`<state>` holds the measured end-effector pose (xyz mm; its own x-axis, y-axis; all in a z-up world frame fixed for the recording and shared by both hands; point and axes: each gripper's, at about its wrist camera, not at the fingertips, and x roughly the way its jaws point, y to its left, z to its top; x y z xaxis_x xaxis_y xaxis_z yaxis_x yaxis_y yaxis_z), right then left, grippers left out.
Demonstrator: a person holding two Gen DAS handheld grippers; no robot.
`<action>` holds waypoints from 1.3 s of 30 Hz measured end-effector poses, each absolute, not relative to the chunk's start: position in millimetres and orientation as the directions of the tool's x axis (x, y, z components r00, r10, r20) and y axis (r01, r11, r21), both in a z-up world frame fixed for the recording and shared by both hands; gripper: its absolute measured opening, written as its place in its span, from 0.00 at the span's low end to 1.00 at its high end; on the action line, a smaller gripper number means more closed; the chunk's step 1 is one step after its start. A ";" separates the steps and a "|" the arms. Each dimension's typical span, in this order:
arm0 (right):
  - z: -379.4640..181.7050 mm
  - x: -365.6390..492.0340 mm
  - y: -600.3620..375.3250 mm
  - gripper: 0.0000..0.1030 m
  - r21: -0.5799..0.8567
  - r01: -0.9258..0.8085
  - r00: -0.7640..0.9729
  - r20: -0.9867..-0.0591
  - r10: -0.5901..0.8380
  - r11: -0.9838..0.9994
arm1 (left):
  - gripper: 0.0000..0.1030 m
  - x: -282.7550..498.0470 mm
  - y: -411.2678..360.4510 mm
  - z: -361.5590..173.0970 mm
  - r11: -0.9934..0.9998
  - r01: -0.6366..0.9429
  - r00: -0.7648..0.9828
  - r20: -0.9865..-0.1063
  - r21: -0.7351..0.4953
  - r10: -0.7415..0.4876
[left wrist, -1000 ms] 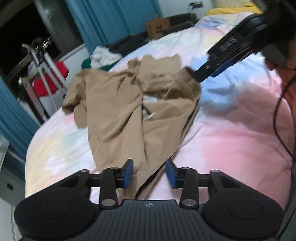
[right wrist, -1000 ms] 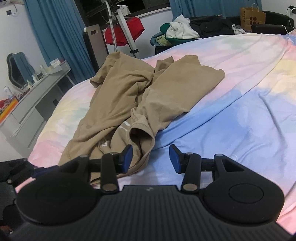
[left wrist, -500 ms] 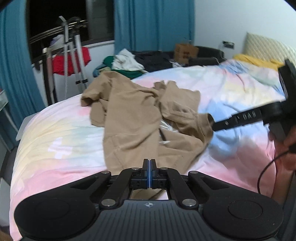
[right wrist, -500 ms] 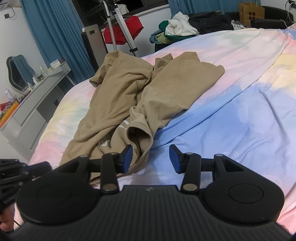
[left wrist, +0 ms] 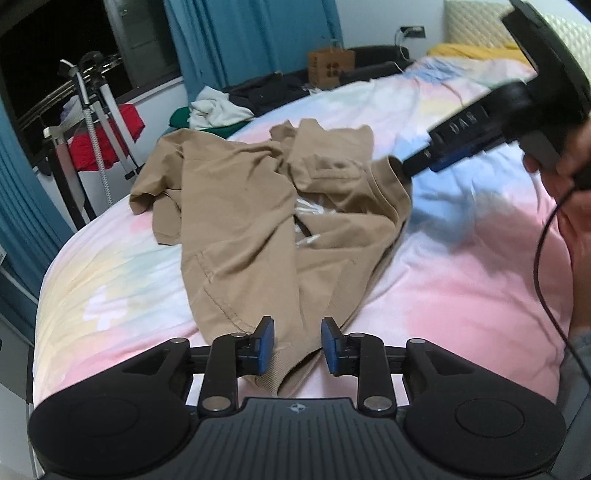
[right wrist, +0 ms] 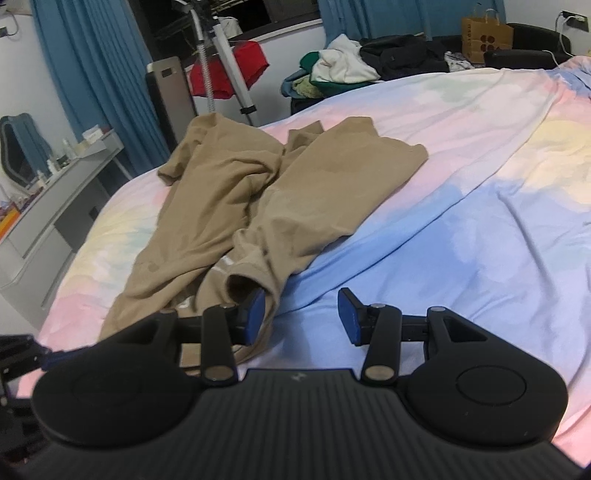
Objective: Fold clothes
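**Tan Garment on Bed: Both Grippers Open at Its Near Edges**

While the crumpled tan cotton garment [left wrist: 255, 221] lies spread across the pastel tie-dye bedsheet [left wrist: 461, 295], both hand-held grippers sit at its near edges. Its ribbed hem points toward the left wrist camera, and a loose cuffed opening [right wrist: 243, 288] faces the right wrist camera. White printing shows inside the folds near the middle of the fabric.

Left gripper [left wrist: 297, 345]: the blue-padded fingers [left wrist: 266, 345] stand apart with a clear gap. The ribbed hem of the garment lies between and just below them. Neither pad presses the fabric, so nothing is gripped.

Right gripper [right wrist: 301, 317]: the jaws are spread wide. The left pad [right wrist: 255, 315] sits at or against the cuffed opening; contact cannot be confirmed. The right pad [right wrist: 349, 317] is over bare blue sheet. Nothing is clamped. In the left wrist view, this gripper [left wrist: 410, 168] reaches in from the right, its tip at the garment's far right edge and partly blurred.

Surroundings:
- A heap of mixed clothes, white, green and dark [right wrist: 347, 70], sits beyond the far edge of the bed.
- A brown paper bag [right wrist: 485, 33] stands behind the heap.
- A red cloth hangs on a metal stand [right wrist: 229, 70] near blue curtains [right wrist: 88, 70].
- A grey dresser with small bottles [right wrist: 55, 206] stands beside the bed.
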<state>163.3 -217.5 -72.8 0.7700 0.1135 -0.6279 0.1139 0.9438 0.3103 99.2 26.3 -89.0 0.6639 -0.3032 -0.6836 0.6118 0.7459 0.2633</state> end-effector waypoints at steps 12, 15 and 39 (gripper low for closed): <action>-56.4 199.3 -173.2 0.44 0.015 -0.163 0.713 -0.690 0.128 0.987 | 0.05 107.4 26.6 -96.4 0.763 0.603 0.652 -0.695 0.234 -0.303; -54.2 199.9 -156.5 0.43 -0.155 -0.260 0.755 -0.648 0.101 0.953 | 0.03 106.6 35.6 -81.3 0.794 0.583 0.665 -0.663 0.174 -0.343; -63.5 171.3 -196.5 0.05 0.020 -0.027 0.772 -0.635 0.033 0.999 | 0.03 110.9 49.3 -63.6 0.854 0.509 0.682 -0.655 0.106 -0.325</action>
<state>171.3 -196.5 -63.5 0.7716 0.0334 -0.6353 -0.0266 0.9994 0.0203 110.9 49.3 -63.6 0.6821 -0.3252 -0.6550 0.5094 0.8539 0.1064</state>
